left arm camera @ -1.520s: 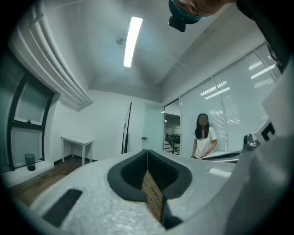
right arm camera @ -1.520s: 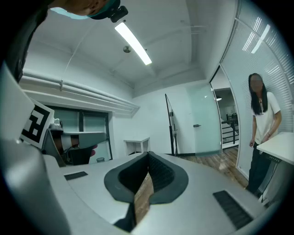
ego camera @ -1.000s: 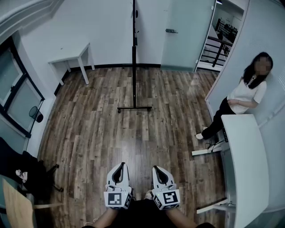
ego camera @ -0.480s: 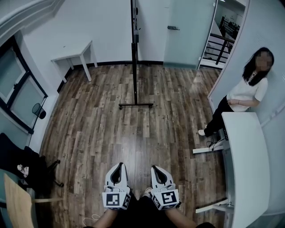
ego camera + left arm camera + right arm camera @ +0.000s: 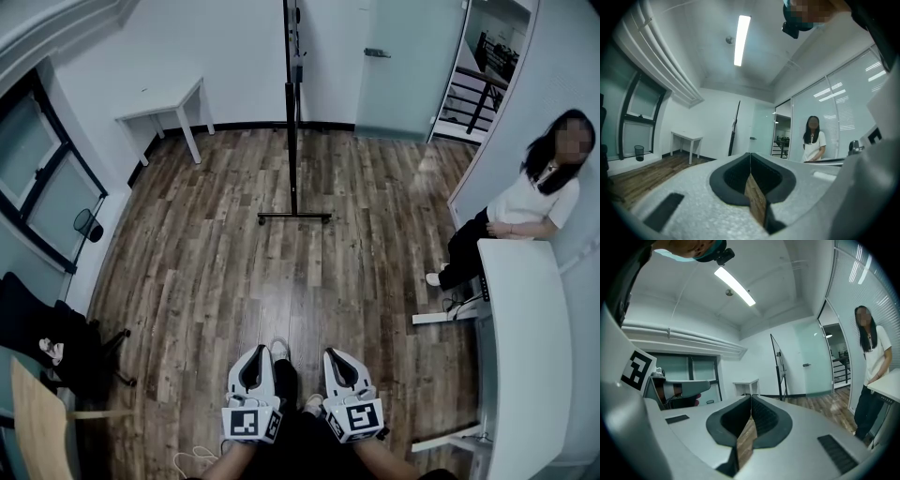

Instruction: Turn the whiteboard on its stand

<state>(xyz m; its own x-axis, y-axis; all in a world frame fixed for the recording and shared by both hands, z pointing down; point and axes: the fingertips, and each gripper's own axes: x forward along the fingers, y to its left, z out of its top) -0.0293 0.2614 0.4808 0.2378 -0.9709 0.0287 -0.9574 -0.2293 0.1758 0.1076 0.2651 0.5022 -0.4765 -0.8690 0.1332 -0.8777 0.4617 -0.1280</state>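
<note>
The right gripper (image 5: pixel 751 398) jaws meet (empty); whiteboard (image 5: pixel 777 363) stands edge-on well beyond.

Two grippers (image 5: pixel 256 351) (image 5: pixel 336 356), one whiteboard (image 5: pixel 292 56), one person (image 5: pixel 525 202)

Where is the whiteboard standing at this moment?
In the head view the whiteboard stands edge-on at top centre, near the far wall, between the white table at left and the glass door at right.

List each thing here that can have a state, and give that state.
Whiteboard: upright on its stand, edge-on to the head view, untouched.
Left hand-held gripper: shut, empty.
Right hand-held gripper: shut, empty.
Ceiling light: on.
Glass door: appears closed.
Person: standing by the wall.
</note>
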